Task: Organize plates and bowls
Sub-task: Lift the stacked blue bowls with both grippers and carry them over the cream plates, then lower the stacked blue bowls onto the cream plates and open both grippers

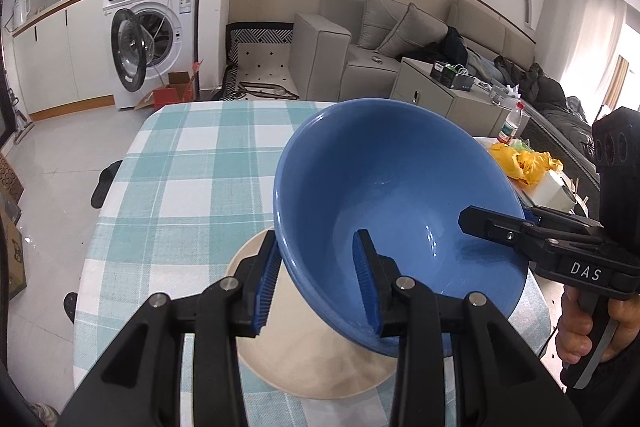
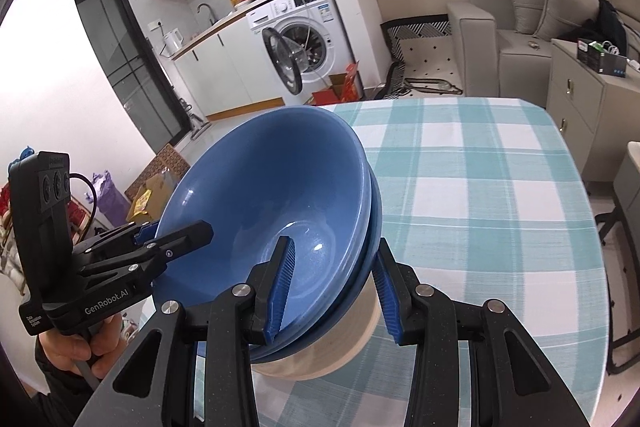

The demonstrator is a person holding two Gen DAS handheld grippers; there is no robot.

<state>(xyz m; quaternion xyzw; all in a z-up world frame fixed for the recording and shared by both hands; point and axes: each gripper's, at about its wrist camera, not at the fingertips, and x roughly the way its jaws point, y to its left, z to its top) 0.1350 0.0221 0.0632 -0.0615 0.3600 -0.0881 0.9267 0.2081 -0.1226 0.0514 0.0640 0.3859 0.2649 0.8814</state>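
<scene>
Though gripped, blue bowl tilted leftward.

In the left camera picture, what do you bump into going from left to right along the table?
Checked tablecloth, cream plate, left gripper, blue bowl, right gripper, yellow bag.

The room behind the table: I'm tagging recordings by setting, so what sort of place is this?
Most likely a small home: an open kitchen-living room, with a washing machine under the counter, a grey sofa and a checked tablecloth.
</scene>
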